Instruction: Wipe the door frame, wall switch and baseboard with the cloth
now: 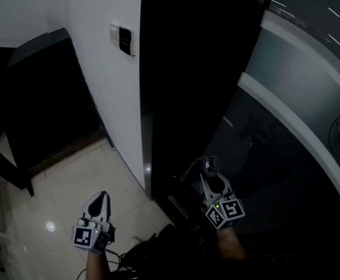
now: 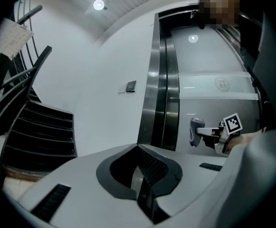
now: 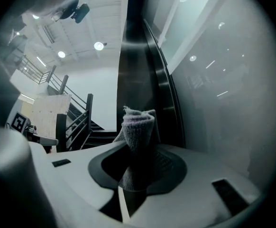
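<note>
Cloth (image 3: 138, 127) first: it's clamped in my right claw (image 3: 138, 171), whose jaws are closed hard on its lower end, and the grey towelling stands up out of them in a rolled, frayed bundle. Ahead of it rises the dark metal door frame (image 3: 139, 75), and from my right claw's own camera the cloth sits squarely in front of that frame, low down near its foot. Whether fabric meets metal here, I can't tell. From above, the cloth hangs on the glass side of the frame, over the dark frosted door panel (image 1: 298, 115). Over to my left claw (image 1: 102, 198): it's on the other side of the frame, the wall side, low over the pale floor tiles (image 1: 70, 182), well apart from the metal, nose aimed toward the frame's base. Its jaws are pressed together tip to tip with nothing between them. That claw's camera looks up the frame's full height and catches my right claw and the cloth beyond it, on the glass side. The wall switch (image 1: 125, 41) is mounted high on the white wall (image 1: 94, 69), just beside the frame on my left claw's side. Farther out from the frame, past the switch, the dark staircase (image 2: 38, 132) climbs away.
</note>
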`<state>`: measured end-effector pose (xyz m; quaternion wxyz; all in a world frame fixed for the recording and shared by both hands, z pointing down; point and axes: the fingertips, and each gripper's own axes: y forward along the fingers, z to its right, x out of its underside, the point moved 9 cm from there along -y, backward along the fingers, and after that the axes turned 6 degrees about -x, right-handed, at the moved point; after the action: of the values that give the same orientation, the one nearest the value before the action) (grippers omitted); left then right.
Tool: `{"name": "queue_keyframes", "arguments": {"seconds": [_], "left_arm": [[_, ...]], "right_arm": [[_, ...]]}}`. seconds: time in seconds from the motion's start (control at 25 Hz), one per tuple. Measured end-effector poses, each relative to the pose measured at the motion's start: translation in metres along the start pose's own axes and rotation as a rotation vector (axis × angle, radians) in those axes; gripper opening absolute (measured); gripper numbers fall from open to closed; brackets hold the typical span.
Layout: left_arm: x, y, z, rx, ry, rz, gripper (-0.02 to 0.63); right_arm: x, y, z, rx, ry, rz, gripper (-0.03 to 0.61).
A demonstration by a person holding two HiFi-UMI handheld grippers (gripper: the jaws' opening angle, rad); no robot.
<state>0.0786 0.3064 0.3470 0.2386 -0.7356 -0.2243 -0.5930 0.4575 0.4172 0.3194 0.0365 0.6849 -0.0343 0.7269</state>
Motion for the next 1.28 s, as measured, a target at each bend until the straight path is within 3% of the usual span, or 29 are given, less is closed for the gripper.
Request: {"name": "queue_keyframes", "arguments": {"seconds": [0.24,0.52,0.72,0.88,1.04,1.28], "left_arm": [[0.001,0.004,-0.003,-0.043,-0.059,0.003,0.0],[-0.001,0.009,0.003,-0.065,-0.048,0.003,0.0],[-0.006,-0.004,0.015,-0.103,-0.036,-0.009,0.0],[-0.003,-0.03,0.012,-0.175,-0.029,-0.008,0.0],[0.018,-0.062,-0.037,-0.312,-0.048,-0.018,0.0],[0.006,-0.105,-0.159,-0.424,-0.046,0.066,0.0]], "right_arm": [[-0.002,0.001,0.001,-0.008,-0.023,-0.009,0.095],[-0.004,-0.001,0.008,-0.032,-0.046,-0.022,0.095],[-0.009,0.002,0.001,-0.126,-0.064,-0.028,0.095],[0.0,0.013,-0.016,-0.254,-0.128,-0.007,0.095],[0.024,0.057,-0.051,-0.373,-0.114,-0.017,0.095],[0.038,0.146,-0.142,-0.421,-0.025,-0.029,0.095]]}}
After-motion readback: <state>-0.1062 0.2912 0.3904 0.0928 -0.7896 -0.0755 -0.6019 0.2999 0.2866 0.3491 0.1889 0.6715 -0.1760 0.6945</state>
